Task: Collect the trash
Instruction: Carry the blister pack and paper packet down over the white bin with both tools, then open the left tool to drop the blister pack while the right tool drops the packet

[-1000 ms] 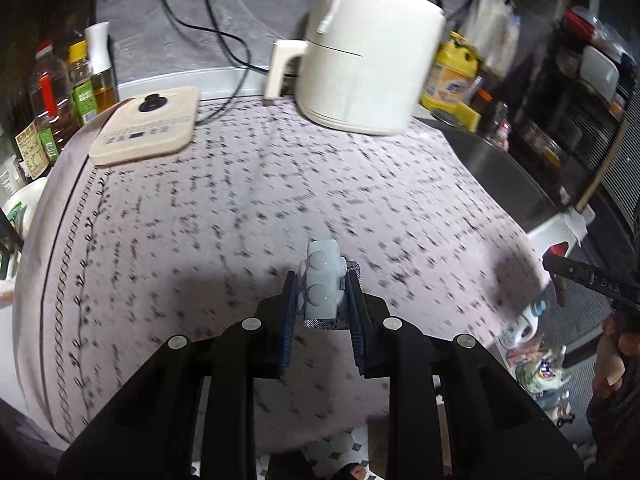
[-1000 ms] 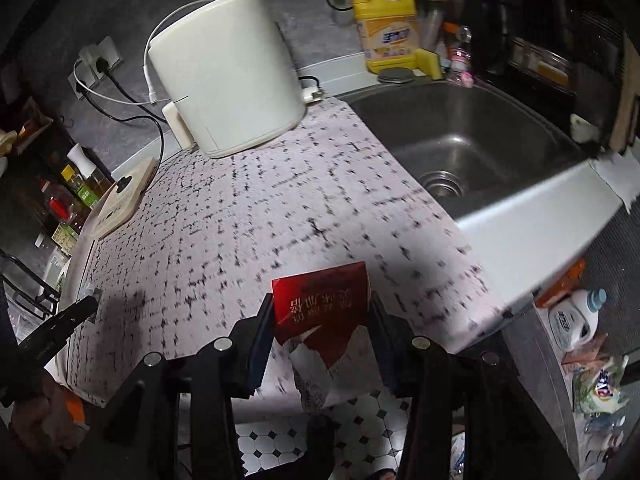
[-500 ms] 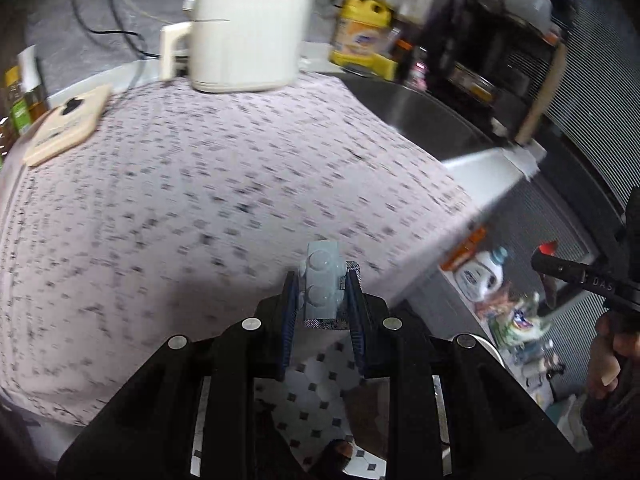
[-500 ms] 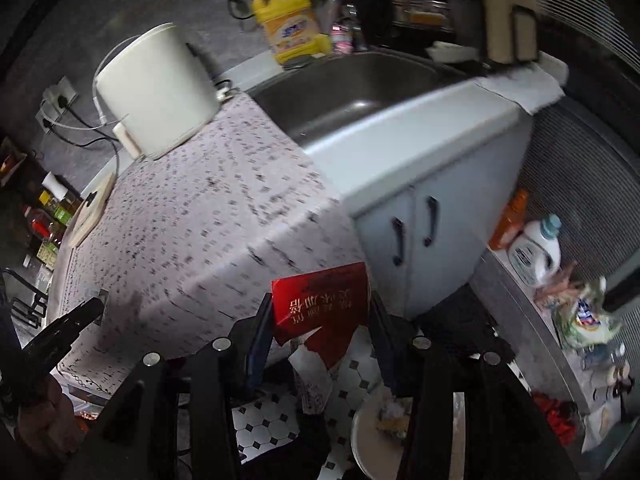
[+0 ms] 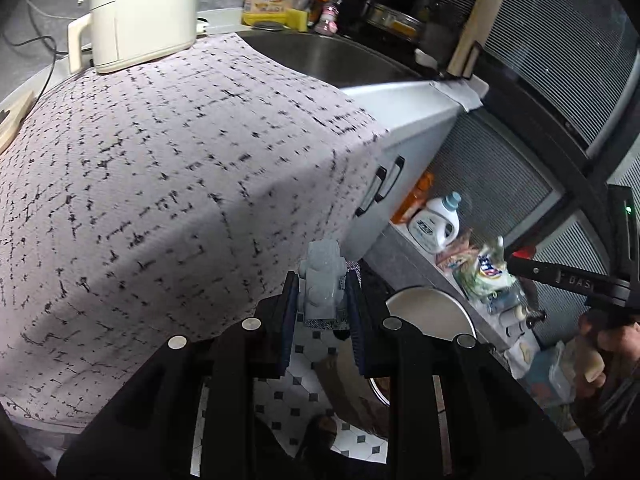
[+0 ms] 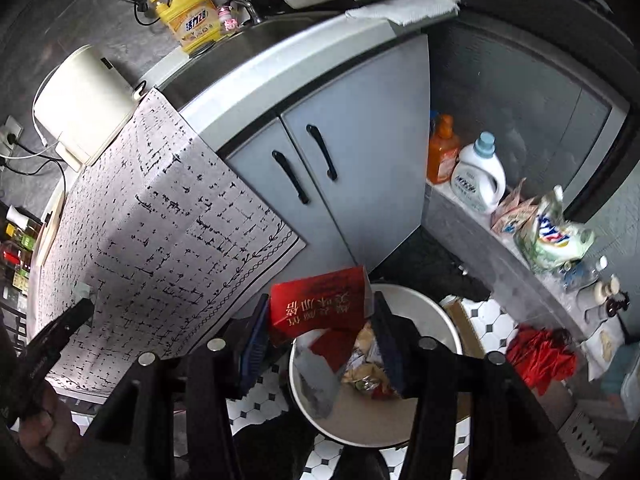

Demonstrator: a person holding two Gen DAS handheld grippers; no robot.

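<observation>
A small grey plastic piece (image 5: pixel 321 280) is clamped upright in my left gripper (image 5: pixel 322 286), which hangs past the counter's front edge, left of the white round bin (image 5: pixel 430 304). My right gripper (image 6: pixel 320 308) is directly above that bin (image 6: pixel 440 312), which holds wrappers and scraps (image 6: pixel 366 372). A red carton (image 6: pixel 320 304) with gold lettering sits between its fingers, slightly tilted. The jaws are opening, but the pads still look in touch with the carton's sides. In the left wrist view, one right gripper finger (image 5: pixel 560 274) and a hand show at the right.
A patterned cloth (image 5: pixel 160 160) covers the counter, with a cream air fryer (image 5: pixel 140 8) at the back. The sink (image 5: pixel 332 56) and grey cabinet doors (image 6: pixel 340 184) lie right of it. Detergent bottles (image 6: pixel 478 176) and bags line a low ledge. A red cloth (image 6: pixel 540 354) lies on the tiled floor.
Both grippers swung right off the counter and dipped toward the floor; the bin has come into view under the right one. The right jaws stand slightly wider around the carton.
</observation>
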